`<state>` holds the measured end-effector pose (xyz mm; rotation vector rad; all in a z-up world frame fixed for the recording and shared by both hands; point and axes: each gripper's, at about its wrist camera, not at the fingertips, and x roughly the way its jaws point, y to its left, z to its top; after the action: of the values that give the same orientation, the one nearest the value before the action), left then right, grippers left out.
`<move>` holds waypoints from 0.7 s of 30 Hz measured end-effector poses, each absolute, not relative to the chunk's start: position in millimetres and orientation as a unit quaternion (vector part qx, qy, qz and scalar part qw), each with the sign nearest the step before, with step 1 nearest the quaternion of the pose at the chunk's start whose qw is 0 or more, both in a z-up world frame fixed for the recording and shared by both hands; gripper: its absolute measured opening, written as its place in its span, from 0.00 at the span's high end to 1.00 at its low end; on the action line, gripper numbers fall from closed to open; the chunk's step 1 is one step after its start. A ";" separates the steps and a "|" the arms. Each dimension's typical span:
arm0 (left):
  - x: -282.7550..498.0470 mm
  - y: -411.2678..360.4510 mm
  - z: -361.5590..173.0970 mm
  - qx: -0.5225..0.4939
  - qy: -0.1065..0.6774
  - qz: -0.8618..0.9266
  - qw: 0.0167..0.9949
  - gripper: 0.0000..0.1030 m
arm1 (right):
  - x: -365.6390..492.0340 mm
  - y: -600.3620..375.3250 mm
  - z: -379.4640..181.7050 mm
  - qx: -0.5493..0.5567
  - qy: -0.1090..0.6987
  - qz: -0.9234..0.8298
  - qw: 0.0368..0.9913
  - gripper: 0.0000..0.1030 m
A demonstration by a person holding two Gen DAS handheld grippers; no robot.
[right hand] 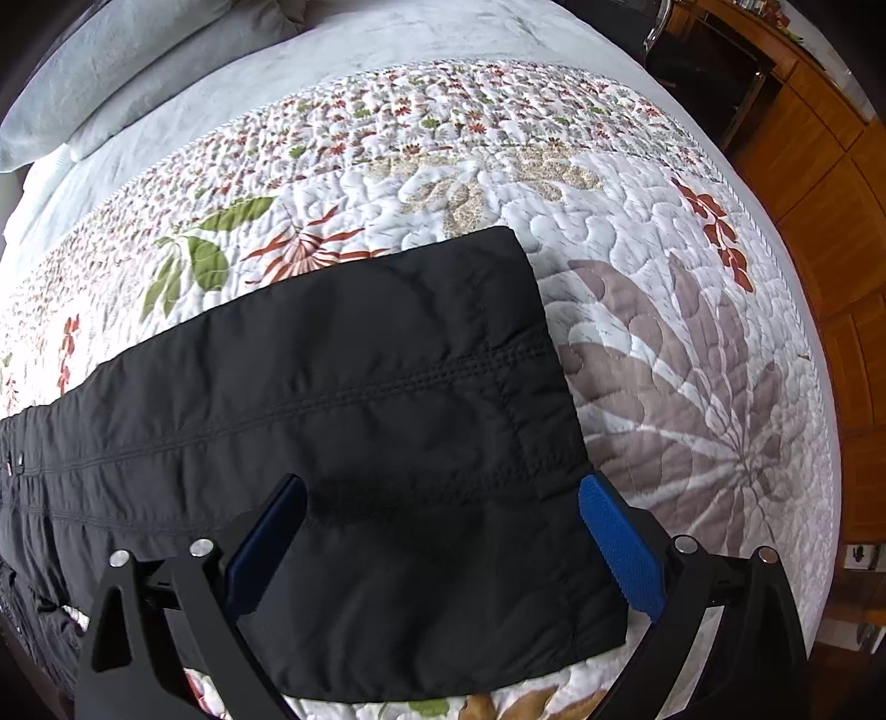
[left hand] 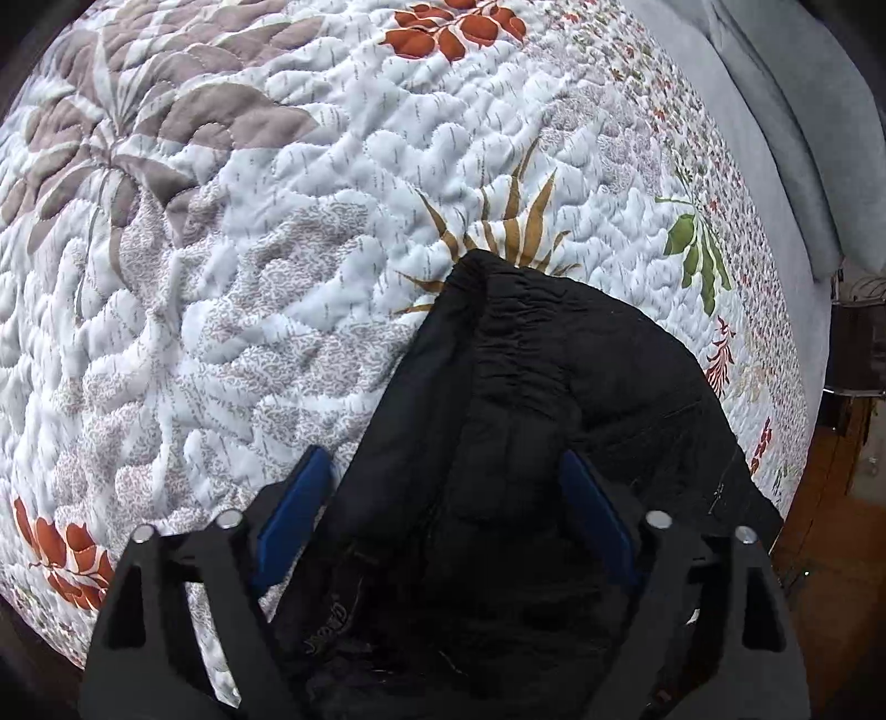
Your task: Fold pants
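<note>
A: It's a bedroom. A bed (right hand: 387,50) fills both views, spread with a white quilt (left hand: 277,249) printed with grey-brown palm leaves, rust sprigs, green leaves and a band of small flowers along one edge. Beyond that band lies a plain pale grey sheet, with grey pillows (right hand: 111,72) at the head. Past the bed's edge there is wooden furniture (right hand: 819,183) in a warm orange-brown.

B: And the pants?

A: The black pants (right hand: 360,387) lie on the quilt. In the right wrist view they stretch flat across the picture, with a stitched seam running lengthwise and the squared-off end of the legs toward the right, over the big grey-brown leaf. In the left wrist view the gathered waistband (left hand: 520,332) shows, bunched and rumpled, its top edge over a tan spiky leaf print.

B: What about the left tongs?

A: The left tongs (left hand: 443,498) point steeply down at the waistband end. The blue pads (left hand: 595,515) stand apart, one on either side of a raised fold of black cloth. The cloth sits between them, but the pads are not pressing on it as far as I can see, so they count as spread.

B: The right tongs?

A: The right tongs (right hand: 443,531) are also aimed down, and spread wide. Their blue pads (right hand: 623,548) straddle the leg end of the pants, the right pad just beside the hem edge. The cloth under them lies flat and nothing is pinched.
</note>
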<state>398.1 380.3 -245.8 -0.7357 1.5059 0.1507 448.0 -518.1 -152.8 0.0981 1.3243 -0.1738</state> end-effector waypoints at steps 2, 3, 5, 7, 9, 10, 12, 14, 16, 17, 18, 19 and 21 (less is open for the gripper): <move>399.0 375.1 -241.7 -0.336 0.665 0.040 0.666 0.54 | 450.7 -519.9 -155.8 0.040 0.614 -0.081 0.784 0.03; 397.7 373.0 -238.1 -0.341 0.666 0.036 0.663 0.61 | 451.9 -521.6 -156.9 0.041 0.613 -0.081 0.785 0.03; 397.4 366.2 -235.4 -0.327 0.672 0.028 0.664 0.69 | 454.3 -525.8 -158.1 0.046 0.610 -0.080 0.787 0.03; 398.1 358.1 -234.0 -0.310 0.678 0.022 0.666 0.74 | 457.0 -530.6 -158.9 0.056 0.606 -0.076 0.790 0.03; 400.7 351.3 -232.0 -0.299 0.679 0.019 0.671 0.76 | 460.4 -537.0 -160.2 0.068 0.605 -0.064 0.791 0.03; 402.1 348.8 -231.6 -0.295 0.679 0.018 0.672 0.76 | 461.8 -539.3 -160.8 0.069 0.605 -0.059 0.791 0.03; 404.3 347.2 -231.6 -0.290 0.680 0.018 0.674 0.77 | 465.4 -543.8 -161.8 0.070 0.607 -0.045 0.790 0.03; 404.5 349.2 -233.2 -0.288 0.679 0.020 0.675 0.77 | 468.6 -548.9 -161.3 0.070 0.606 -0.039 0.791 0.03; 403.0 351.1 -233.9 -0.283 0.679 0.021 0.677 0.77 | 472.5 -557.5 -160.0 0.071 0.605 -0.045 0.792 0.03; 403.9 350.3 -234.9 -0.283 0.679 0.022 0.677 0.77 | 475.6 -563.9 -159.6 0.076 0.605 -0.049 0.791 0.03; 404.2 348.8 -236.5 -0.284 0.678 0.022 0.678 0.77 | 478.5 -569.0 -160.2 0.083 0.607 -0.046 0.789 0.03; 404.0 349.6 -237.5 -0.285 0.678 0.022 0.678 0.77 | 477.0 -572.2 -162.2 0.087 0.611 -0.044 0.786 0.03; 405.0 347.2 -239.7 -0.286 0.676 0.024 0.678 0.77 | 480.2 -575.9 -165.4 0.095 0.615 -0.040 0.782 0.03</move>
<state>405.0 347.2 -239.7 -0.6430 1.5195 0.0548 480.2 -575.9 -165.4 0.2054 1.3281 -0.0863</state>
